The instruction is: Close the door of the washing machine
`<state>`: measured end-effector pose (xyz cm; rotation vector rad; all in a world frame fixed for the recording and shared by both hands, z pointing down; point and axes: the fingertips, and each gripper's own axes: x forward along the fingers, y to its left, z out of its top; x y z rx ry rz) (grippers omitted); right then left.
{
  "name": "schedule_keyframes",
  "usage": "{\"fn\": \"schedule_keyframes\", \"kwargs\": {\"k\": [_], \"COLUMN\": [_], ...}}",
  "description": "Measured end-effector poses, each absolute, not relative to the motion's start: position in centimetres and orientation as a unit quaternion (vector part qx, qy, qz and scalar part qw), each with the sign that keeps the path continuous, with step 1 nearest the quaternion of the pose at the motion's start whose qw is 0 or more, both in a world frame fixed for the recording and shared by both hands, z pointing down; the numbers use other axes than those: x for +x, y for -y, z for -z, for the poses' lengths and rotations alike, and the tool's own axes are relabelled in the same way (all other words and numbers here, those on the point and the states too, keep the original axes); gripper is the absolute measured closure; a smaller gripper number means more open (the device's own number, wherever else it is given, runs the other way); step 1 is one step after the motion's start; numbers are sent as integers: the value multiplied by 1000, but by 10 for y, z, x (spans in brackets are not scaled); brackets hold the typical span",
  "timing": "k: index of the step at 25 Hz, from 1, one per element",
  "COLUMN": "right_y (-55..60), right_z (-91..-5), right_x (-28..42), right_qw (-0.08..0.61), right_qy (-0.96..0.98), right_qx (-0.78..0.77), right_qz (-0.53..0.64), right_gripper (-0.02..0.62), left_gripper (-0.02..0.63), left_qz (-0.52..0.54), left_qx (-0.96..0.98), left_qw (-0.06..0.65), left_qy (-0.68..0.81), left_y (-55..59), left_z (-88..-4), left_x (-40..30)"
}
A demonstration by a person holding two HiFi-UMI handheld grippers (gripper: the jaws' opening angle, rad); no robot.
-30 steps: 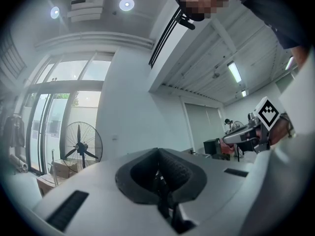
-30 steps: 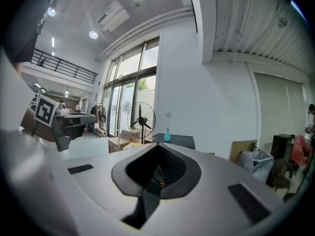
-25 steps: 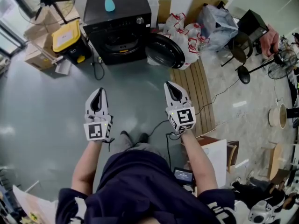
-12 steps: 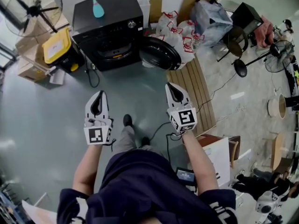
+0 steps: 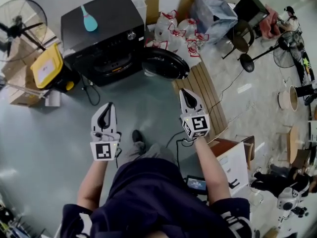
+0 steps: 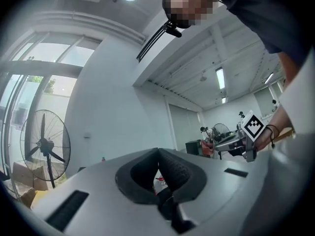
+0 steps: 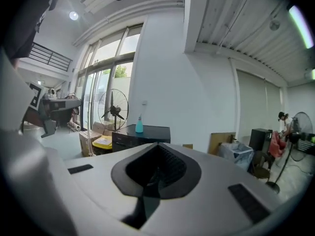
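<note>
Washing machine ahead of the jaws, bottle on it, door ahead of right gripper, bags behind door, fan left of left gripper

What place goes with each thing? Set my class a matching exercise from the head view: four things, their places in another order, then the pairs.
Things:
1 door
2 teal bottle
3 yellow-lidded bin
4 white bags

Places:
A at the picture's left of the washing machine
B on top of the machine
C swung open at the machine's right
D by the wall, beyond the door

Pairs: 1-C, 2-B, 3-A, 4-D
</note>
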<state>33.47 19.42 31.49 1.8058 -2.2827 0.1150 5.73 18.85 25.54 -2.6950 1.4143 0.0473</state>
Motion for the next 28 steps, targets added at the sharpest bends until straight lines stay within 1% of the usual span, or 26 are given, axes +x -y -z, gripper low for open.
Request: {"fn": "schedule_keyframes", "kwargs": {"k": [7,14,20,26,27,28], "right_y": [-143,-92,-60,-38,-36,-33], "right_z": [-353,-411,-464,-519,-528,-536], "right_x": [379,449,498,532,537,541], "right_qw": [163,192,223,245,249,253], "right_qy": [758,743,742,740,741,742], "right_qx": [630,637,626,617,614,611], "right_qz": [-39,-67,-83,-106,-110,-115], "right_gripper": [575,575,575,572,555,517], "left_gripper": [581,581,581,582,582,581], "left_qz": [3,24,43,72,75,78], "left_qx": [-889,-879,-874,-871,-870,-870], "left_qw": [23,-1,-8,-14,-13,-12], "left_qy": [-457,-475,-485,-486,-486,-487], "left_y": [-134,-96,-72,-60,-58,-57], "left_z": [-276,-309,-326,-349,-351,-354], "left_x": [69,96,122,133,134,135]}}
